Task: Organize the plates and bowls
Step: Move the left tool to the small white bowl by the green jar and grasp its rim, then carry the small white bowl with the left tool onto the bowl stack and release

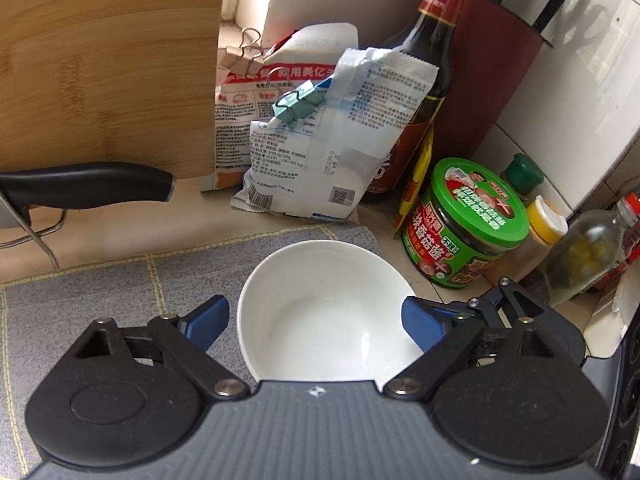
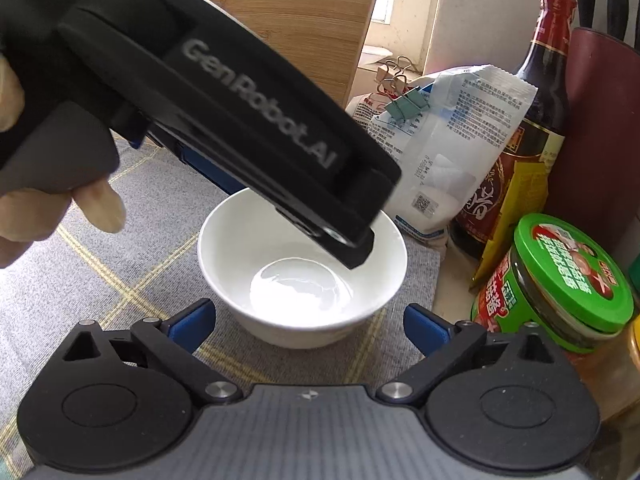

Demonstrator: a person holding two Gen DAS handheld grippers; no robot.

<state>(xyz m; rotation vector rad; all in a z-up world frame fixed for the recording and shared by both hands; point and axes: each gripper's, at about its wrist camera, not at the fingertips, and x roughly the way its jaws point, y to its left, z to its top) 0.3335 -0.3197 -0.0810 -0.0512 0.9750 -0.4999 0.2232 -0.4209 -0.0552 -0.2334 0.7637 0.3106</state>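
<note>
A white bowl stands empty and upright on a grey checked mat. My left gripper straddles it from above. The right blue pad sits at the bowl's rim, while the left pad stands a little off the bowl's side, so the jaws are open around it. In the right wrist view, the same bowl lies just ahead of my right gripper. That gripper is open, with nothing between its fingers. The left gripper's black body slants down over the bowl, held by a person's hand.
A green-lidded jar, a dark sauce bottle, clipped food bags and small bottles crowd the bowl's far and right sides. A bamboo board leans at the back left, and below it sits a black-handled knife.
</note>
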